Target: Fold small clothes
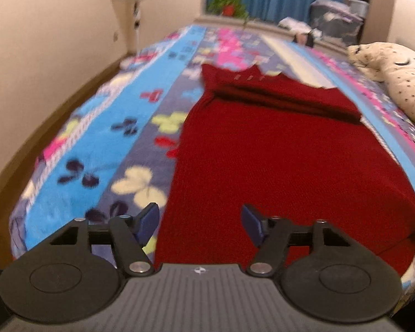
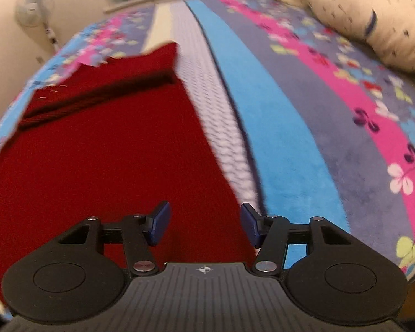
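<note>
both grippers hang with jaws apart and nothing pinched: the left gripper (image 1: 199, 222) over the red garment's (image 1: 276, 160) near left edge, the right gripper (image 2: 204, 222) over its near right edge. the garment lies flat on the bed (image 1: 102, 138) near the front edge, far end already folded over; the main folds remain. no writing is legible.

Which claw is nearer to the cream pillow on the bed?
Right. The right claw is at the red garment's edge facing the cream pillow; the left claw is at its opposite edge.
</note>
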